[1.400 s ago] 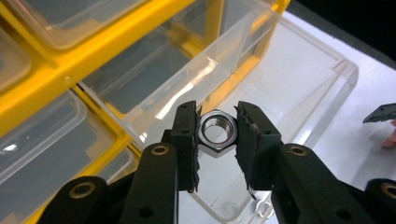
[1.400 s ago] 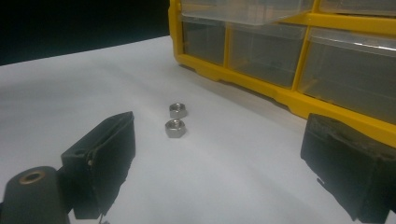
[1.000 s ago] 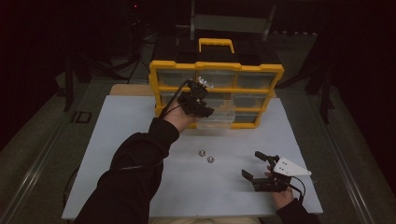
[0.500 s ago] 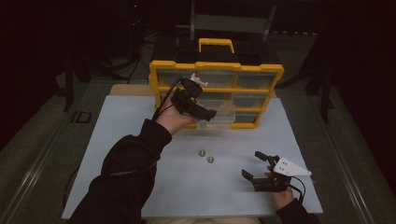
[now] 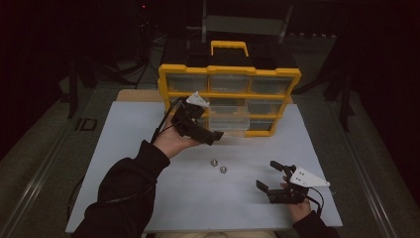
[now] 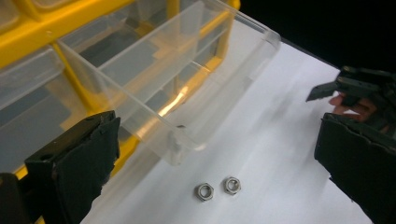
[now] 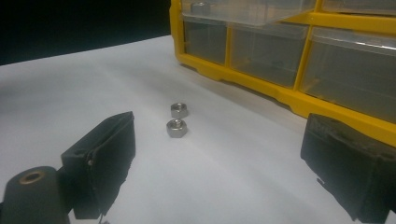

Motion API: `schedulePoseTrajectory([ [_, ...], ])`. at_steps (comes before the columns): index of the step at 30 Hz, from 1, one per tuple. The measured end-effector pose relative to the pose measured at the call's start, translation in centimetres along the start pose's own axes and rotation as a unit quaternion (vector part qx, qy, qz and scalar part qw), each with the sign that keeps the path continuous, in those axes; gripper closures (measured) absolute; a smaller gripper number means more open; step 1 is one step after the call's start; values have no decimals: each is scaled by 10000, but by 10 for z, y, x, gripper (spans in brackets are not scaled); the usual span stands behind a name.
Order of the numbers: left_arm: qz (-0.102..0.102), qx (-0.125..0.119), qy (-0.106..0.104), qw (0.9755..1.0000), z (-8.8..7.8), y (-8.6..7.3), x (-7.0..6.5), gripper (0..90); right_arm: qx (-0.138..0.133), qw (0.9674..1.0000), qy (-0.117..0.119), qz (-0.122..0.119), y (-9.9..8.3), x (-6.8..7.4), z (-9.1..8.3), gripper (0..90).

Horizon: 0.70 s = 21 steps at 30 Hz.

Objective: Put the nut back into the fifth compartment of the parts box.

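two small nuts (image 5: 218, 165) lie side by side on the white surface (image 5: 124, 148), just below the left gripper (image 5: 210, 134), whose jaws have just opened empty beside a pulled-out clear drawer (image 6: 173, 88); the right gripper (image 5: 270, 176), also open, rests farther off.

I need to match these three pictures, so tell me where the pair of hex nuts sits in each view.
High view: the two hex nuts lie side by side on the white table, centre, below the pulled-out clear drawer.
Left gripper view: the nuts are at bottom centre, just under the drawer's front corner.
Right gripper view: the nuts lie left of centre.
Shared landmark: the yellow organizer.
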<state>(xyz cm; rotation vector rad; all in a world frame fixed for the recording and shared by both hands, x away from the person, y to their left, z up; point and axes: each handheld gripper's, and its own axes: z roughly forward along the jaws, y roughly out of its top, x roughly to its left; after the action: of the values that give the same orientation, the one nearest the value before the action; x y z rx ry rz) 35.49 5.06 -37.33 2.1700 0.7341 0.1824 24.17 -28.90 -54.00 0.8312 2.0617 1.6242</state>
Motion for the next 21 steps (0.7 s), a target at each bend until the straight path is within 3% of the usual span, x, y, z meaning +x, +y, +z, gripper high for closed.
schedulePoseTrajectory([
  [10, 94, -108, 118, 9998, 1, -21, -10, 5, -7, 10000, 0, -20, 0, 0, 0, 105],
  [17, 69, -254, 83, 9996, 6, -36, -15, 6, -5, 10000, 3, -11, 0, 0, 0, 105],
  [21, 55, -213, 70, 9997, 11, -45, -17, 7, -8, 10000, 10, -10, 0, 0, 0, 104],
])
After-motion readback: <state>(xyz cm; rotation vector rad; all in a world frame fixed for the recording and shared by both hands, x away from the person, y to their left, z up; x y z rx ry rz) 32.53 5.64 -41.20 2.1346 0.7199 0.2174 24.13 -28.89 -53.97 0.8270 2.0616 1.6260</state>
